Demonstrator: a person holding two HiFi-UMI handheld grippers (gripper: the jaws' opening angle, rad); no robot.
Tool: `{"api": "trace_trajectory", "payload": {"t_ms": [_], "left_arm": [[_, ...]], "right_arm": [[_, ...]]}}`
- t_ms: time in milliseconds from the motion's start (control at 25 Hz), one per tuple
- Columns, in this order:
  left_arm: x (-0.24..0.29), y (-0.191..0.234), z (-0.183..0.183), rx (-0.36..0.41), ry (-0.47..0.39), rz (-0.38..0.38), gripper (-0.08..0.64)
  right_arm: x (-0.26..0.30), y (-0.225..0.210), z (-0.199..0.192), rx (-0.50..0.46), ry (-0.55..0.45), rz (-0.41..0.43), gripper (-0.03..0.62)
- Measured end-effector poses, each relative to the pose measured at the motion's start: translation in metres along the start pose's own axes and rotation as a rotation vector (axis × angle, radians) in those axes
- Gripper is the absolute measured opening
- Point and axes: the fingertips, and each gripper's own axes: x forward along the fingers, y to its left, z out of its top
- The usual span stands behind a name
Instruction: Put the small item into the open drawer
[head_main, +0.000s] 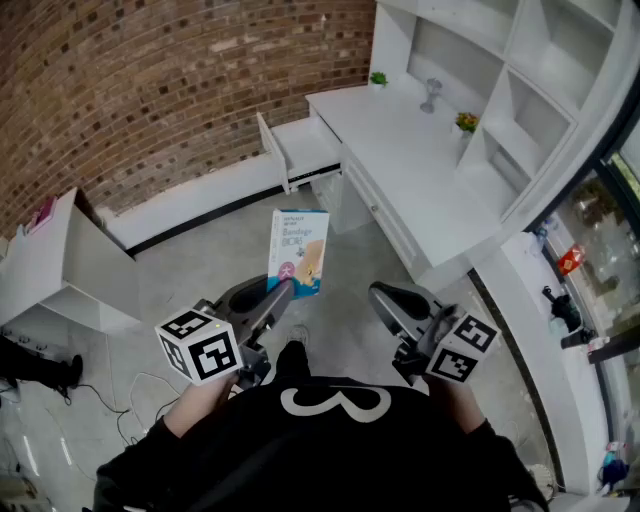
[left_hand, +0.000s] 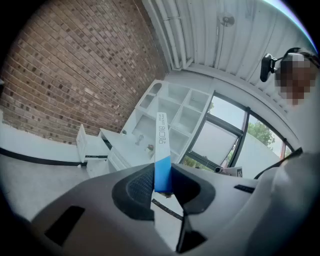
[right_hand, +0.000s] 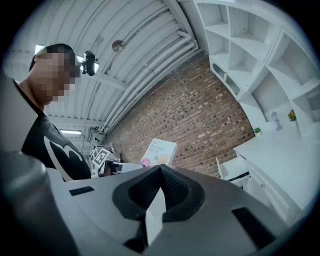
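Jaws pinch box (left_hand: 161, 150) edge-on; head view: printed front.

Head view, layout only.

- Left gripper (head_main: 284, 289) and right gripper (head_main: 379, 293) side by side in the near foreground, apart, above the floor (head_main: 200, 260).
- Box (head_main: 298, 252) upright, lower edge between the left gripper's jaws, pads on both faces.
- Drawer (head_main: 300, 148) ahead of the box, pulled out leftward from the far end of the desk (head_main: 420, 170).
- Desk runs along the right; shelves (head_main: 520, 90) stand on it at the right.
- Brick wall (head_main: 150, 80) runs across the far side.
- Plant (head_main: 378, 78) at the desk's far corner; second plant (head_main: 466, 122) nearer, by the shelves. Small object (head_main: 432, 95) between them, possibly a stand.
- Cabinet (head_main: 60, 270) far left, near the wall; cables (head_main: 110, 400) on the floor before it.
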Motion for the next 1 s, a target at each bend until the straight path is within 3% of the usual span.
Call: {"api": "trace_trajectory", "payload": {"t_ms": [440, 1000], "left_arm": [[0.005, 0.040, 0.006, -0.017, 0.013, 0.031, 0.083], [0.071, 0.132, 0.028, -0.086, 0.097, 0.042, 0.083]], "right_arm": [[0.031, -0.024, -0.008, 0.031, 0.019, -0.025, 0.009], [0.095, -0.125, -0.019, 0.184, 0.028, -0.126, 0.011]]}}
